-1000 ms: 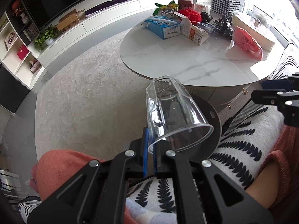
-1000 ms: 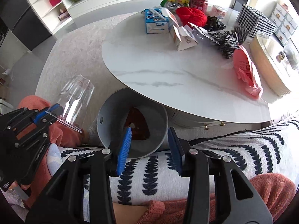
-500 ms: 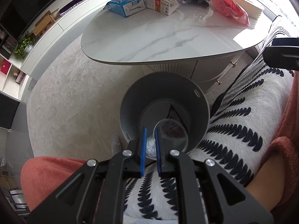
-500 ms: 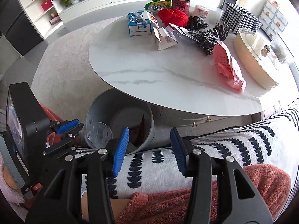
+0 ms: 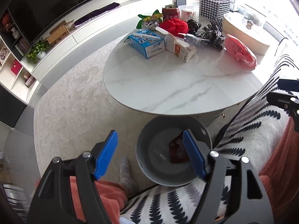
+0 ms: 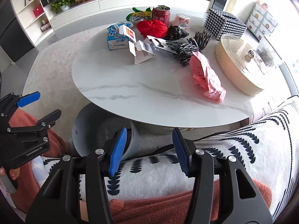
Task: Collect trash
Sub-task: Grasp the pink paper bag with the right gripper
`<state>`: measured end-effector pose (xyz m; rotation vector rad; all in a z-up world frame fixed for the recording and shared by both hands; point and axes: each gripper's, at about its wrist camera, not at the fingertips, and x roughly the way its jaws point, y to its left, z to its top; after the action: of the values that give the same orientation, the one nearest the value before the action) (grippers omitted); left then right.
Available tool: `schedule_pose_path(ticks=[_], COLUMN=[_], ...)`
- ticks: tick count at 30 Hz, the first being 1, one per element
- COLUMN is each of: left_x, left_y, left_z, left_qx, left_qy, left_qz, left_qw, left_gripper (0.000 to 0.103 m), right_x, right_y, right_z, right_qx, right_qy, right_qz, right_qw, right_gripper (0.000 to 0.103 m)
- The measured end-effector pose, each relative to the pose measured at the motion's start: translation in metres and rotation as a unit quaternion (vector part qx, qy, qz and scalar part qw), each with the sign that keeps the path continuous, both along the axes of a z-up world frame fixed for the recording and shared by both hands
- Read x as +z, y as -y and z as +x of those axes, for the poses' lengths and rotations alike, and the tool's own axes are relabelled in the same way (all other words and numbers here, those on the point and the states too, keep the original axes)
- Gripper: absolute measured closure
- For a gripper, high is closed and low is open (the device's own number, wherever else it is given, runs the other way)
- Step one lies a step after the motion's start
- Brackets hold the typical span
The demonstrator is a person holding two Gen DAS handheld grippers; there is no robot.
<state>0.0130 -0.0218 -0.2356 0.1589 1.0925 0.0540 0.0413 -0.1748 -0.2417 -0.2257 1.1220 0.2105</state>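
1. Your left tool [image 5: 149,155] hangs above the round grey plastic waste bin [image 5: 203,130], jaws spread wide, nothing between the blue pads. Your right tool [image 6: 148,149] sits over your lap, jaws likewise parted and empty.

2. In the bin: one dark red wrapper [image 5: 177,151] and one clear plastic cup [image 5: 158,154], faint against the grey floor of the bin; I cannot tell more than that it lies low inside.

3. Risk, near: the bin stands tucked partly beneath the edge of the white marble oval table [image 6: 130,93]. Carry anything bulky straight across and you may clip the table edge or the bin rim and drop it on the carpet.

4. Remaining trash, all on the far half of the table: one pink crumpled plastic bag [image 6: 206,77], nearest you; one white open-topped carton [image 6: 139,53]; one blue-and-white box [image 6: 116,39]; one red crumpled bag [image 6: 152,28]; one red can [image 6: 161,15]; one green wrapper [image 6: 139,15]. Black-and-white striped pieces [image 6: 184,51]: count unclear, they overlap.

5. Risk, far: the pile is tight. Reaching for the carton could topple the can or drag its neighbours. The thin pink bag may slip from a shallow pinch.

6. One round wooden lidded tray [image 6: 239,71] sits beside the bag; judged not trash, so avoid knocking it.
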Motion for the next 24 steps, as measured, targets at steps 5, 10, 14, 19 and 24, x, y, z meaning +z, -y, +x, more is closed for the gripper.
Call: schedule_pose_path(ticks=[5,10,14,19,24], left_x=[0.010,0.010,0.008,0.005,0.000], left_y=[0.003,0.010,0.013,0.020,0.029], left_z=[0.023,0.042,0.057,0.083,0.112], left_qx=[0.003,0.007,0.007,0.006,0.003], left_qy=[0.014,0.015,0.016,0.019,0.017], left_qz=[0.002,-0.002,-0.003,-0.005,-0.019], left_qw=[0.9999,0.9999,0.9999,0.9998,0.9997], left_gripper=[0.030,0.030,0.030,0.030,0.030], right_x=[0.007,0.008,-0.001,-0.024,-0.046], right_y=[0.028,0.056,0.068,0.067,0.064], right_z=[0.023,0.053,0.079,0.110,0.134], right_qx=[-0.026,-0.052,-0.060,-0.056,-0.054], right_qy=[0.015,0.024,0.023,0.016,0.016], right_qz=[-0.017,-0.038,-0.060,-0.087,-0.120], right_qw=[0.999,0.998,0.996,0.994,0.991], right_gripper=[0.047,0.046,0.046,0.046,0.046])
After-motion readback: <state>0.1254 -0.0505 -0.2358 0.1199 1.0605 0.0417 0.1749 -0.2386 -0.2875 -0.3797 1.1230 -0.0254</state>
